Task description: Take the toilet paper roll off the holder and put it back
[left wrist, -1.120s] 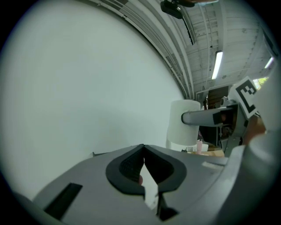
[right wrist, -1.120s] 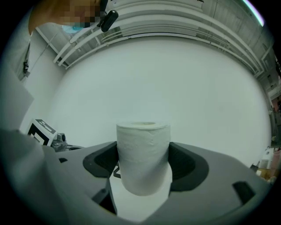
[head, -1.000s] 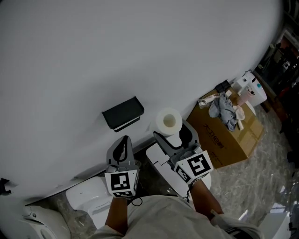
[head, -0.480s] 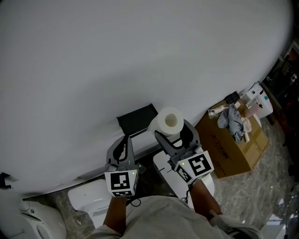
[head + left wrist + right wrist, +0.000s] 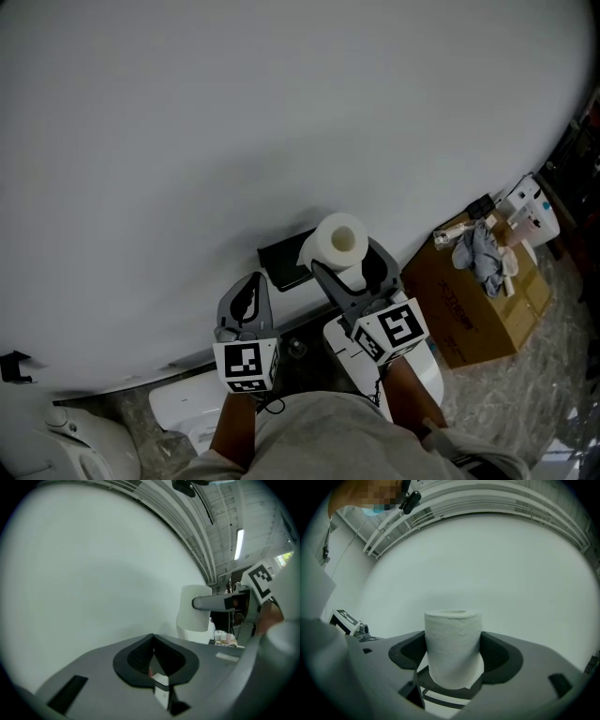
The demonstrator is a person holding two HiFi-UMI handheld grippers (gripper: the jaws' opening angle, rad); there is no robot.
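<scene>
A white toilet paper roll stands upright between the jaws of my right gripper, which is shut on it. In the head view the roll is held up just right of the black wall holder, partly covering its right end. The roll also shows at the right of the left gripper view. My left gripper is shut with nothing between its jaws, below and left of the holder.
A white toilet sits under my right hand, its tank near my left. A cardboard box with cloths and bottles stands at the right. The white wall fills the upper view.
The view has shifted, so the holder sits further right and lower, now just behind the roll. My right gripper has kept the roll and brought it close to the holder. Left gripper unchanged.
</scene>
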